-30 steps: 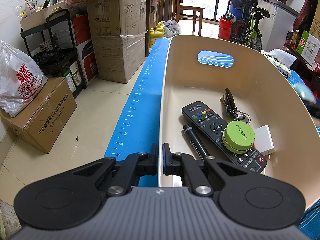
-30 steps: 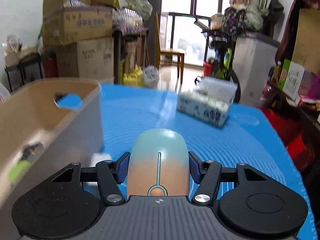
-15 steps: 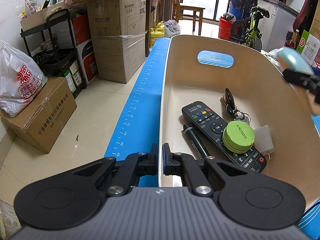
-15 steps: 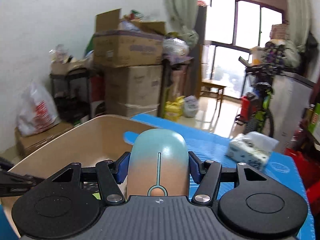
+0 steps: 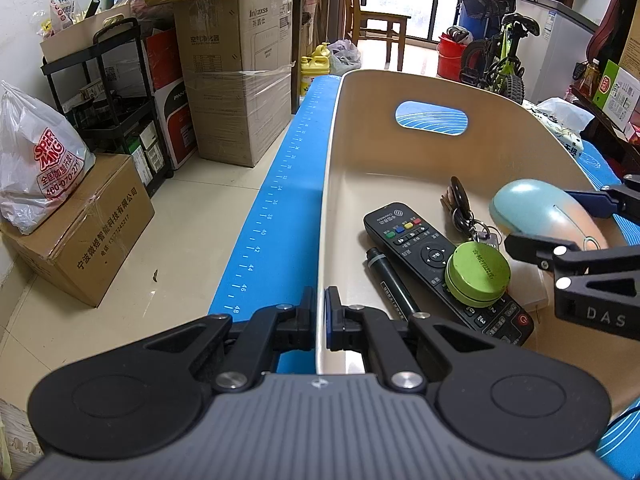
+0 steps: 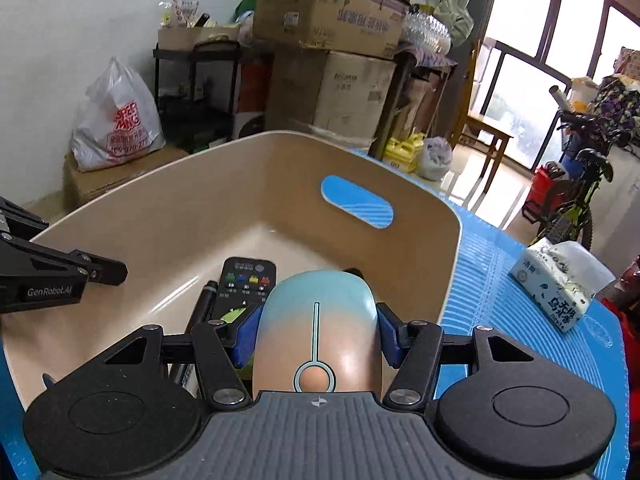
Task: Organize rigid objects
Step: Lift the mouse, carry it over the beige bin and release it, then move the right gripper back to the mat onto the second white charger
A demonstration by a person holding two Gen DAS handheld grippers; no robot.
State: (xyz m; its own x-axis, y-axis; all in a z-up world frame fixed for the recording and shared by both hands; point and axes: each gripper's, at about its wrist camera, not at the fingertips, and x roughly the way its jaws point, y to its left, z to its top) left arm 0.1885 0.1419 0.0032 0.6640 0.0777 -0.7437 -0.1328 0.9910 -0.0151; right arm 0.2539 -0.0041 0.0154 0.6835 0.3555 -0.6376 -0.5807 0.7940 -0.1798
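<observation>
A: What was the right gripper (image 6: 316, 336) doing?

B: Its blue pads pinched a computer mouse (image 6: 316, 332) by the sides, and it hung over the inside of the tan bin (image 6: 256, 184), above the things on the bottom and not yet set down.

A: And the left gripper (image 5: 320, 320)?

B: Pressed together on the near rim of the bin, one finger on each side of the wall, steadying it on the blue mat (image 5: 280, 184).

A: What was already in there?

B: A remote control (image 5: 424, 252), a black marker (image 5: 388, 280) beside it, a round green tin (image 5: 478, 276) lying on the remote, a bunch of keys (image 5: 460, 208), and a white charger (image 5: 528, 284) half hidden.

A: So nearly done?

B: I'd judge so. The mouse needed releasing. Only a tissue pack (image 6: 560, 280) remained on the mat, and that looked soft.
</observation>
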